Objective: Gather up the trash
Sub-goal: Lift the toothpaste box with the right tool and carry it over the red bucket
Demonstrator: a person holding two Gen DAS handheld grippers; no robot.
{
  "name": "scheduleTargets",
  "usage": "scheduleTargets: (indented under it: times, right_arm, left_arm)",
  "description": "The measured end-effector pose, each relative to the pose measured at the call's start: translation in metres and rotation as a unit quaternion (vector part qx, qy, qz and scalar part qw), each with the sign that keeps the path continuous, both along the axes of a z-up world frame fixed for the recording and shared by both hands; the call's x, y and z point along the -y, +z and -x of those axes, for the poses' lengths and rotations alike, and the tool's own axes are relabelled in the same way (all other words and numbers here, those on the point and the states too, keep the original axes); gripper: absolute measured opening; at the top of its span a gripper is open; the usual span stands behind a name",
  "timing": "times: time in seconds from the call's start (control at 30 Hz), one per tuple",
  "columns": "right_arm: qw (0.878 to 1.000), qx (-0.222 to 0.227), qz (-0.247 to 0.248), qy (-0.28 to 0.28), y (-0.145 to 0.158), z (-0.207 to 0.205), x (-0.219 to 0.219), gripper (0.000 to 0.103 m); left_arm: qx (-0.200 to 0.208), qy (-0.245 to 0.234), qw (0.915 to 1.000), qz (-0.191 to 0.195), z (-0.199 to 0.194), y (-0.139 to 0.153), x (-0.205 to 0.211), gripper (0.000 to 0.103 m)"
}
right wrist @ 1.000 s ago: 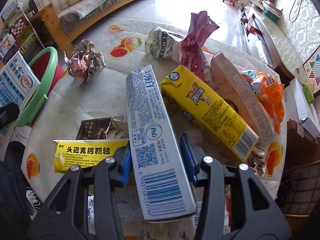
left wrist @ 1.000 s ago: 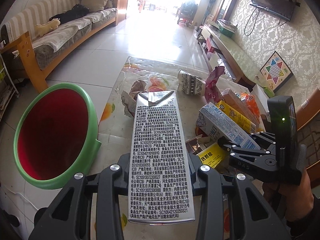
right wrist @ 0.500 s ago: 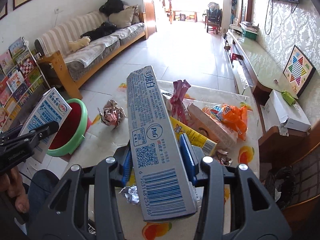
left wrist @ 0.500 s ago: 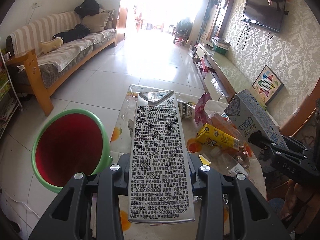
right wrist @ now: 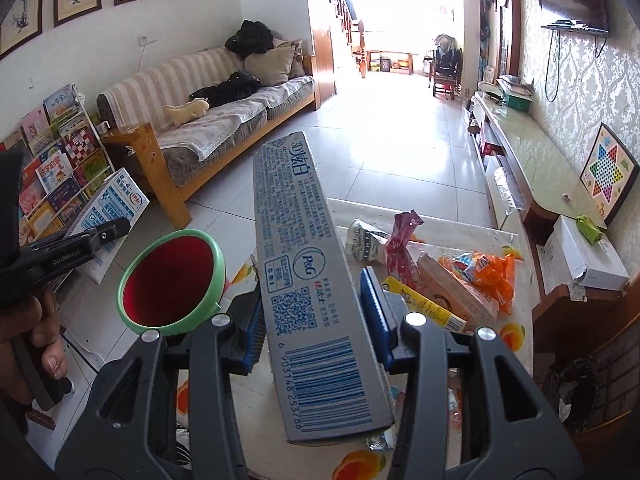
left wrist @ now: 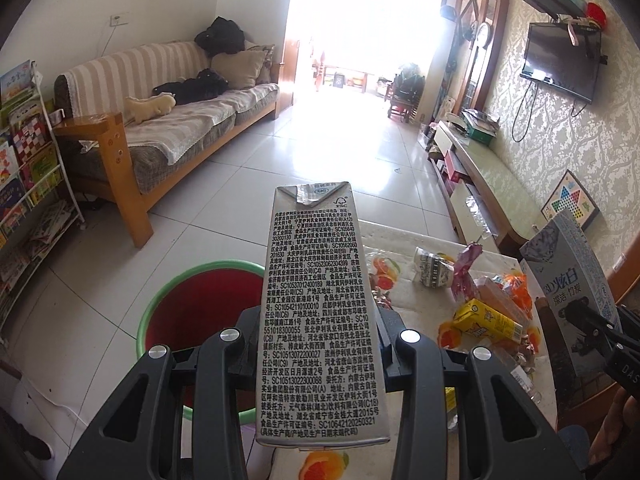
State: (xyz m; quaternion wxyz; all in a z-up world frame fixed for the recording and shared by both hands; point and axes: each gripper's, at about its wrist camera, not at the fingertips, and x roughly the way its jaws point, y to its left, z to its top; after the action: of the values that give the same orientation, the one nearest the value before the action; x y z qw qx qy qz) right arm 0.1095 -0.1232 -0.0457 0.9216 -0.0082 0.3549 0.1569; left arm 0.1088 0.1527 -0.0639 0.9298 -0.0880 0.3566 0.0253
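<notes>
My left gripper (left wrist: 316,332) is shut on a silver milk carton (left wrist: 318,304) printed with black text, held up above the table edge. It also shows from the right wrist view (right wrist: 114,220). My right gripper (right wrist: 312,316) is shut on a grey-blue toothpaste box (right wrist: 308,280), also seen in the left wrist view (left wrist: 568,284). A red bin with a green rim (left wrist: 192,320) stands on the floor left of the table (right wrist: 172,280). More trash lies on the table: a yellow drink carton (left wrist: 488,320), a paper cup (left wrist: 434,274), a pink wrapper (right wrist: 402,248).
The table (left wrist: 404,300) has a fruit-print cover. An orange bag (right wrist: 488,276) and a tan box (right wrist: 456,292) lie at its right. A sofa (left wrist: 168,128) and a bookshelf (left wrist: 28,184) stand at the left, a TV bench (left wrist: 492,172) at the right.
Both grippers have risen well above the table with their boxes still gripped. The bin now sits lower and closer under the left gripper.
</notes>
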Motion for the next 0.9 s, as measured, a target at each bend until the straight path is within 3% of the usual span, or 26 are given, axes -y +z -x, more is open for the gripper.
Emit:
scheduleTargets:
  times: [0.3, 0.67, 0.73, 0.8, 0.9]
  right_arm:
    - [0.999, -0.002, 0.01, 0.042, -0.004, -0.017, -0.055, 0.043]
    - [0.996, -0.026, 0.021, 0.079, -0.023, -0.035, -0.113, 0.042]
    - [0.996, -0.029, 0.023, 0.084, -0.025, -0.037, -0.12, 0.042]
    - [0.995, -0.031, 0.024, 0.087, -0.027, -0.04, -0.126, 0.042]
    - [0.995, -0.033, 0.026, 0.092, -0.03, -0.043, -0.134, 0.042]
  left_arm:
    - [-0.043, 0.051, 0.9977, 0.002, -0.019, -0.036, -0.065, 0.036]
    - [-0.098, 0.049, 0.9939, 0.004, -0.043, -0.085, -0.081, 0.039]
    - [-0.096, 0.049, 0.9942, 0.0, -0.042, -0.087, -0.08, 0.062]
    - [-0.091, 0.049, 0.9947, -0.003, -0.04, -0.087, -0.081, 0.075]
    - [-0.09, 0.052, 0.9945, 0.001, -0.037, -0.086, -0.084, 0.087]
